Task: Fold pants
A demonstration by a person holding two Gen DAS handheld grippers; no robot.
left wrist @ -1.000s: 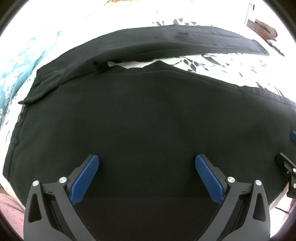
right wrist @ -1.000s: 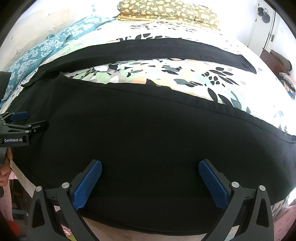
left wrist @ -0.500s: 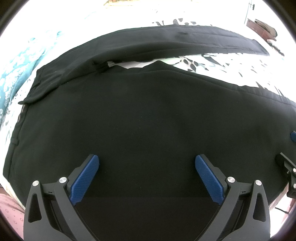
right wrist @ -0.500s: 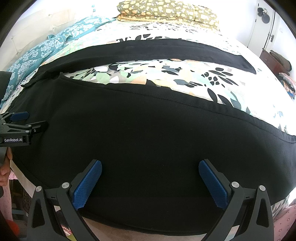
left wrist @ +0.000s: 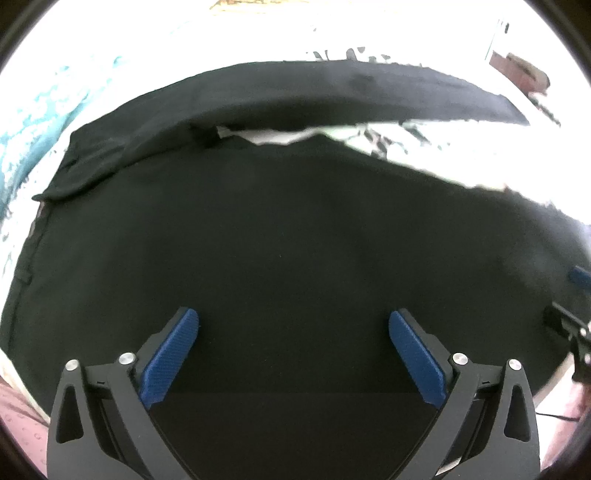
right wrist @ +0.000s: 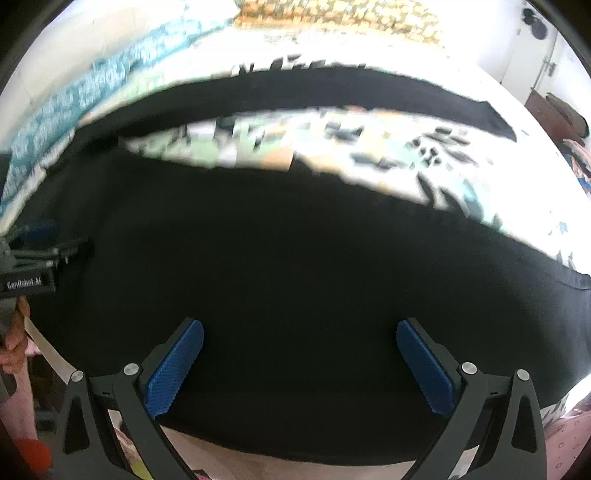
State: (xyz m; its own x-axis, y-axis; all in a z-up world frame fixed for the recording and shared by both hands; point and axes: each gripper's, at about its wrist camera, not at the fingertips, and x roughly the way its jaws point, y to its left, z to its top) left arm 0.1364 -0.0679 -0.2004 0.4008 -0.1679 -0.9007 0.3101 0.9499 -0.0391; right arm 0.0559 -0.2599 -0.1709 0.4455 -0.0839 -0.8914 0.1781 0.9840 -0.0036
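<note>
Hovering over black pants [left wrist: 295,240] lying spread on the flowery bed [right wrist: 388,155], left gripper [left wrist: 293,325] and right gripper [right wrist: 299,332] are gaping wide, probably lining up for the near edge.

**A bright bedroom, blurred at the edges**

A bed fills most of both views, covered by a white bedsheet [right wrist: 388,155] printed with dark and green leaf shapes. A teal patterned blanket [right wrist: 74,107] lies along the upper left of the frame. At the top centre sits a yellow-brown spotted pillow [right wrist: 340,18]. White walls [right wrist: 517,62] close the upper right, where a dark wooden cabinet [right wrist: 554,114] stands. Strong light washes out the far bedding in the left wrist view. A pale floor [right wrist: 295,469] shows at bottom centre.
</note>
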